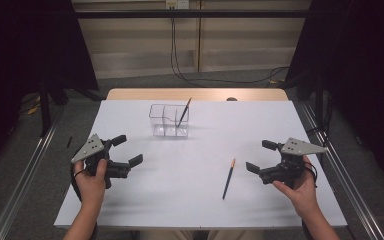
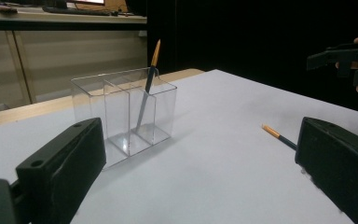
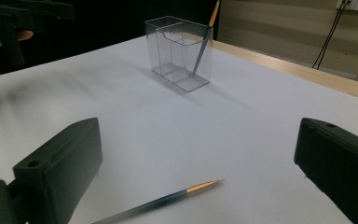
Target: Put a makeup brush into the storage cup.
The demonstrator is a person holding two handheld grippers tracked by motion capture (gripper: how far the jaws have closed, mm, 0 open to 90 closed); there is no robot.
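A clear plastic two-compartment holder [image 1: 168,120] [image 2: 121,109] [image 3: 179,53] stands at the table's far middle. One dark brush with a gold ferrule [image 1: 183,113] [image 2: 148,86] [image 3: 203,43] leans upright in its right compartment. A second brush [image 1: 228,178] [image 2: 278,136] [image 3: 168,200] lies flat on the white table, just left of my right gripper [image 1: 258,156]. That gripper is open and empty, jaws wide either side of the lying brush. My left gripper [image 1: 127,150] is open and empty at the table's left, facing the holder.
The white tabletop [image 1: 200,200] has a wooden strip [image 1: 195,94] along its far edge. Metal rails [image 1: 20,175] run down both sides. Cables [image 1: 180,70] hang on the back wall and trail over the floor.
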